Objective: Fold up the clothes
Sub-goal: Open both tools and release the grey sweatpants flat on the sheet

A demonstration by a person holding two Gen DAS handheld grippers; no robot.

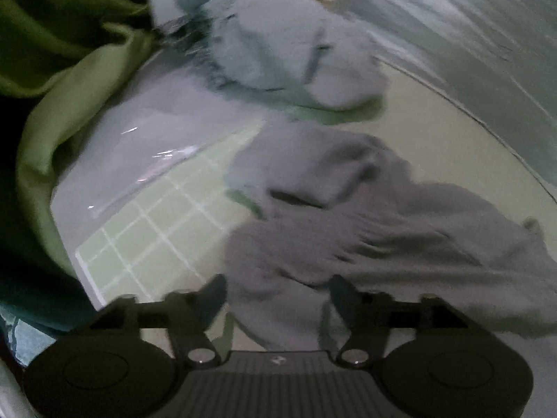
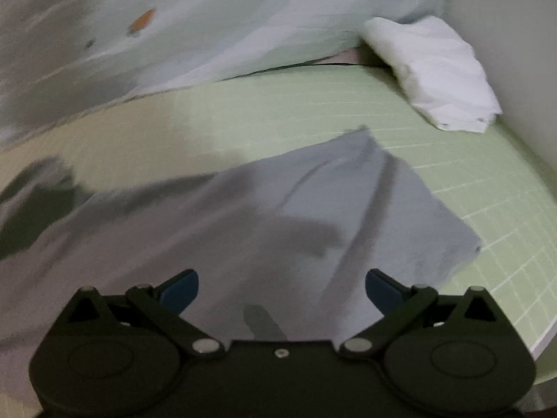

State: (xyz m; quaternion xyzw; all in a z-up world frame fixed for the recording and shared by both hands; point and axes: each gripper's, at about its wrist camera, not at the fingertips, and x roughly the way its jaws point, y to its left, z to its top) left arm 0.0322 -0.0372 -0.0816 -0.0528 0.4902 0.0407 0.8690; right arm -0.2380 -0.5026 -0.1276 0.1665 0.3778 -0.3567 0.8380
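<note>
A grey garment (image 1: 365,230) lies crumpled on the green grid mat (image 1: 146,240) in the left wrist view. My left gripper (image 1: 276,294) is open just above its near edge, with cloth between and below the fingers. In the right wrist view the same grey garment (image 2: 278,216) lies spread flatter, one corner pointing toward the far right. My right gripper (image 2: 282,291) is open over it, holding nothing. A second pale grey-blue garment (image 1: 289,45) lies bunched farther back in the left wrist view.
A green cloth (image 1: 59,69) hangs at the left. A pale curtain-like sheet (image 2: 209,28) runs along the far side of the mat (image 2: 487,209). A folded white cloth (image 2: 438,73) sits at the back right by a wall.
</note>
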